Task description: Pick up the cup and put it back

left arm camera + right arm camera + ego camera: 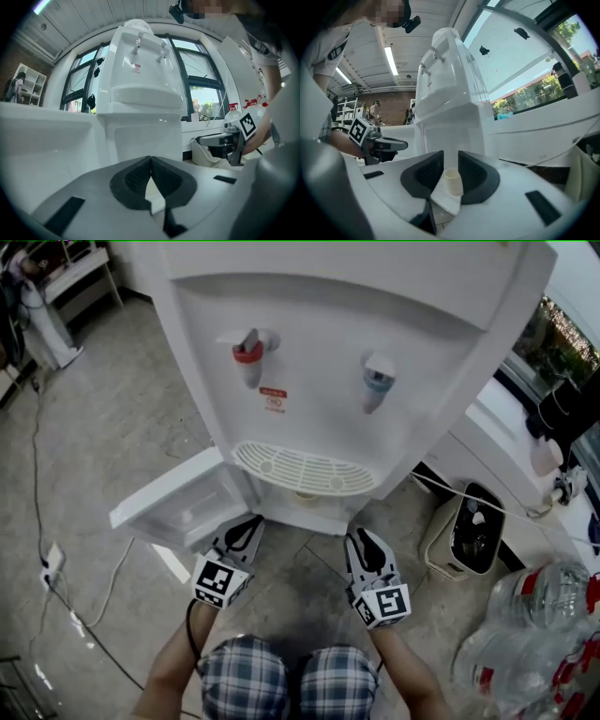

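Observation:
A small cream cup (453, 181) stands upright on the white floor of the water dispenser's (347, 352) lower compartment. In the right gripper view it shows through the narrow gap between the jaws and lies beyond them, untouched. From the head view only its pale top (305, 495) peeks out under the drip tray (302, 468). My right gripper (361, 538) hangs low in front of the compartment, its jaws a little apart with nothing held. My left gripper (246, 526) is beside it on the left, its pads (140, 176) closed together and empty.
The compartment's white door (178, 507) hangs open to the left, close to the left gripper. A beige box with a dark opening (466, 532) and several clear water bottles (539, 624) stand on the right. A cable and socket strip (52, 563) lie on the floor at left.

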Available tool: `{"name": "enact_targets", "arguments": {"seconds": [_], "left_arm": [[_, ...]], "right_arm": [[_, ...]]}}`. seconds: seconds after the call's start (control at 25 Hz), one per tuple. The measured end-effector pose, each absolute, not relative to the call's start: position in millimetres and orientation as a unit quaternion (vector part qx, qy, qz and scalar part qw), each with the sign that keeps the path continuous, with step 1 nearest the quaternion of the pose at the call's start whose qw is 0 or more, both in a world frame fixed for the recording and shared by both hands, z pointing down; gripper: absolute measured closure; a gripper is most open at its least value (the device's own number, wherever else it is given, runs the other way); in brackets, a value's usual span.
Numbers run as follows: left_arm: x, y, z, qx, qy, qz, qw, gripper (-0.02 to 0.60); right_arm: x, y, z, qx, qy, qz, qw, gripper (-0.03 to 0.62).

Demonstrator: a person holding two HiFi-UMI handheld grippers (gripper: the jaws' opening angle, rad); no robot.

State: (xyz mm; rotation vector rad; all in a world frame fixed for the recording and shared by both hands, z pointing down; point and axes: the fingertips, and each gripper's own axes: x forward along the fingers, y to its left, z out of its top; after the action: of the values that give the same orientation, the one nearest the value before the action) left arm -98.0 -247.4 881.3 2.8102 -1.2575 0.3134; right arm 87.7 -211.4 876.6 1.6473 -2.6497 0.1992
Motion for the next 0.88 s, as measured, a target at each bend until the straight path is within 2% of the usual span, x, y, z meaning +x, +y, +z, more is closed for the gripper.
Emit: {"name": "enact_targets", "arguments": {"seconds": [0.12,0.24,0.48,0.64,0.88], "left_arm": [[-96.9,-241.9,854.2,0.912,-0.394,0.108,0.035,0.555],[-109.0,-237.9,811.9,0.914,-0.387,0.109,0.056,0.557],[-128.0,-236.5,696.2,0.901,-0.414,0.1,0.077,0.557],[-121.0,-226.3,611.4,0.9,-0.418,0.121,0.034,0.557],[-126.1,-232.1,471.6,0.896,-0.427,0.118,0.023,0.557]], "right_arm": [[99.1,-192.7,847.1,0.535,-0.84,0.085,0.009,0.542],[107.2,-173.6,811.7,0.541,-0.832,0.124,0.011,0.576],[120.5,-163.2,698.0,0.564,-0.812,0.148,-0.004,0.577],[127.4,-162.9,614.9,0.582,-0.803,0.125,-0.001,0.577],[143.1,-175.6,477.8,0.611,-0.782,0.122,-0.012,0.577]]}}
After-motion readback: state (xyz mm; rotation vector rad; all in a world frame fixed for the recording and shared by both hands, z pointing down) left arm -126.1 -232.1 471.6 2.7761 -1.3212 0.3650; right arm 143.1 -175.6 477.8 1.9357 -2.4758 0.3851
